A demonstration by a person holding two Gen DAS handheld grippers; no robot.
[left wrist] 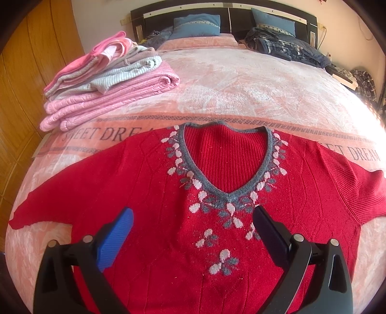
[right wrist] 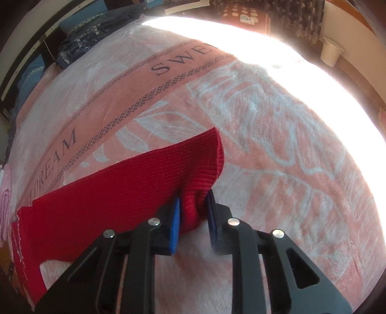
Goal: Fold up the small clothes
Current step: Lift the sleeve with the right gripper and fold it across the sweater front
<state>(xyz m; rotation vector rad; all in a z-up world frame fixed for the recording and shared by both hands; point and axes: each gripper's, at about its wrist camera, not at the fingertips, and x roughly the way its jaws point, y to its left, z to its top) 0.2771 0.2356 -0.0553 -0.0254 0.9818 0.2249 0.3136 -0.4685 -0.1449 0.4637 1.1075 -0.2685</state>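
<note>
I have the right gripper (right wrist: pixel 193 205) clenched on the sleeve cuff (right wrist: pixel 205 164) of the red sweater (left wrist: pixel 149 183) spread flat on the bed (left wrist: pixel 241 79), ready to fold inward, while my left gripper (left wrist: pixel 193 217) hovers released over the chest.

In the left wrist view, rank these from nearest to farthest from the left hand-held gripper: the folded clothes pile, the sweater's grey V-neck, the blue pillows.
1. Grey V-neck of the red sweater, just ahead of the open left hand-held gripper.
2. Folded clothes pile, farther up the bed on the left.
3. Blue pillows, farthest, against the headboard.
</note>
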